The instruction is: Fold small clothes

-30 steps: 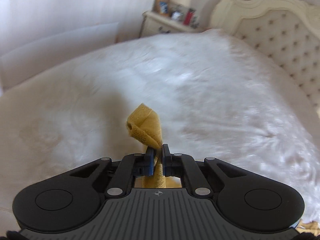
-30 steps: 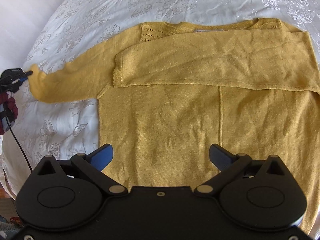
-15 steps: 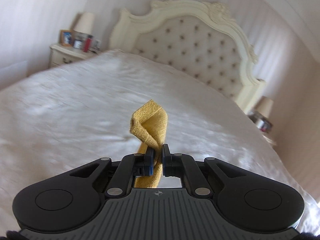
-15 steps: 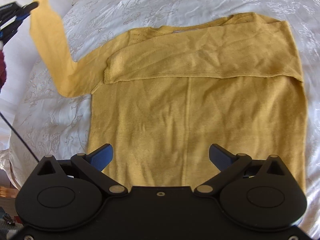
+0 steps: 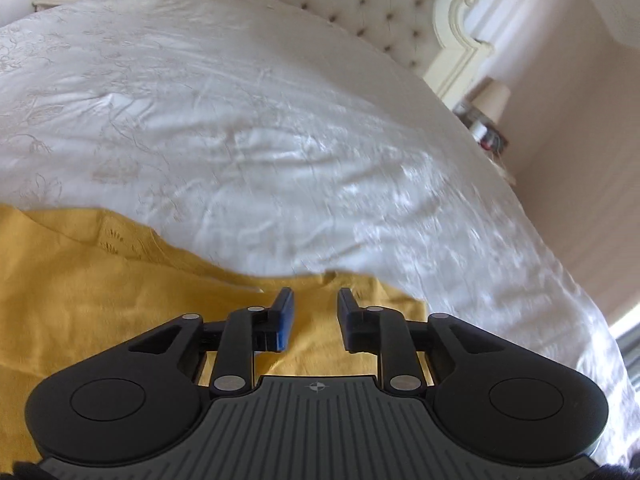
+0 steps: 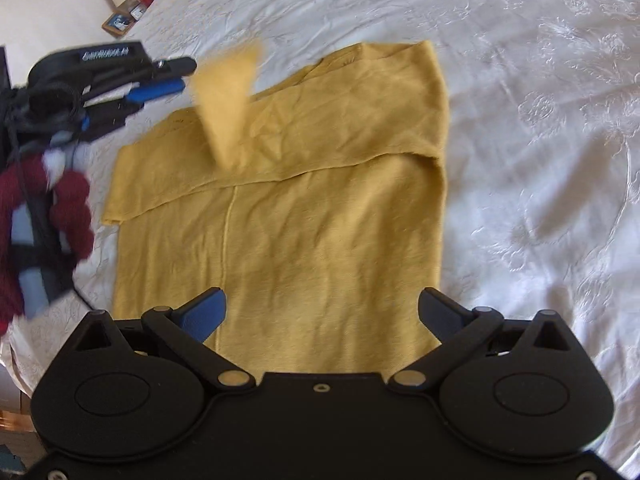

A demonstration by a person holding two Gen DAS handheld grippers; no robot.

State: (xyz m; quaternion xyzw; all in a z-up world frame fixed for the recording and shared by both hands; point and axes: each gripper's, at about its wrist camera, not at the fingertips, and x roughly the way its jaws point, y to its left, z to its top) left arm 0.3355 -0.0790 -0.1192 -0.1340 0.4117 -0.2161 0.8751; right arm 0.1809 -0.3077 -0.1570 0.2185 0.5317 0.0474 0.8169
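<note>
- The white bed cover lies open and flat over the right of the right wrist frame.
- The yellow sweater fills the frame's middle, flat but for a sleeve standing up at upper centre.
- At upper left the left gripper, jaws opening with nothing between them, blocks that side.
- The headboard closes the bed's far end.

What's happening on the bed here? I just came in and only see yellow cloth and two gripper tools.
A person holding a gripper in each hand is folding a yellow sweater on the white bedspread. The left gripper is opening, nothing between its fingers, and one sleeve is blurred in mid-air over the sweater's chest. The other sleeve is already folded across. The right gripper hovers wide open above the hem, holding nothing.
</note>
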